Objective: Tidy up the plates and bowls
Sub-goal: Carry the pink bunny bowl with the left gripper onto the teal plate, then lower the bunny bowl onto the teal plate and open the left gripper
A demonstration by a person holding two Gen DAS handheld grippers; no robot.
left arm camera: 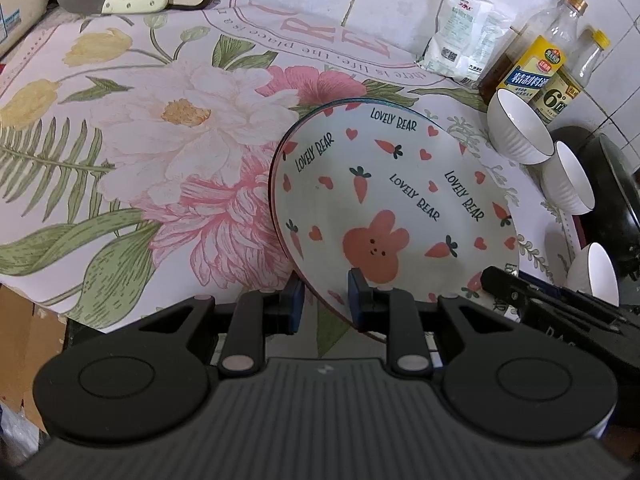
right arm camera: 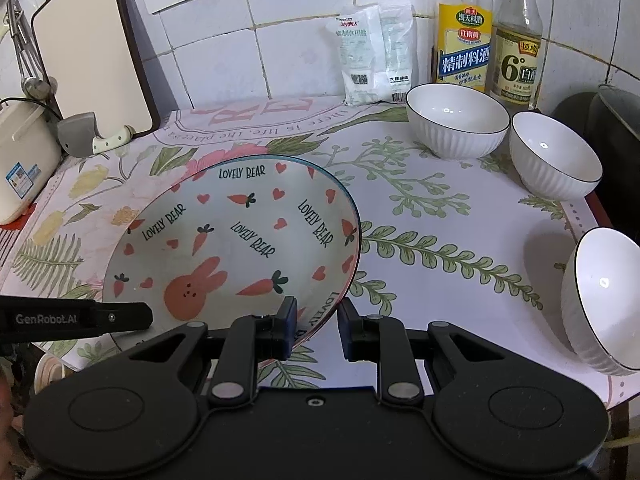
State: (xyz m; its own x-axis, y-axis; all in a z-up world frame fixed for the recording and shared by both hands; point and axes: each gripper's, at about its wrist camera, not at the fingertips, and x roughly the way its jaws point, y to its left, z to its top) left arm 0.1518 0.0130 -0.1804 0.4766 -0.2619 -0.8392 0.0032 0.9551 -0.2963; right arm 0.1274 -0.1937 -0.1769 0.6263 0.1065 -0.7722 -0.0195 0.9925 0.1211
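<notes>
A white plate (left arm camera: pixel 380 200) printed with carrots, hearts, a pink bunny and "LOVELY BEAR" hangs tilted over the floral tablecloth. My left gripper (left arm camera: pixel 326 300) is shut on its near rim. From the right, a finger (left arm camera: pixel 508 284) of the other gripper reaches the same rim. In the right wrist view the plate (right arm camera: pixel 240 232) fills the left half, and my right gripper (right arm camera: pixel 317 322) is shut on its near right rim. Three white ribbed bowls stand apart along the right side: a far one (right arm camera: pixel 456 120), a middle one (right arm camera: pixel 556 160) and a near one (right arm camera: pixel 608 300).
Two bottles (right arm camera: pixel 464 28) and salt bags (right arm camera: pixel 372 60) stand against the tiled wall. A cleaver (right arm camera: pixel 80 136), a cutting board (right arm camera: pixel 92 60) and a rice cooker (right arm camera: pixel 20 160) sit at the back left. A dark pan (left arm camera: pixel 612 192) lies beyond the right table edge (right arm camera: pixel 600 204).
</notes>
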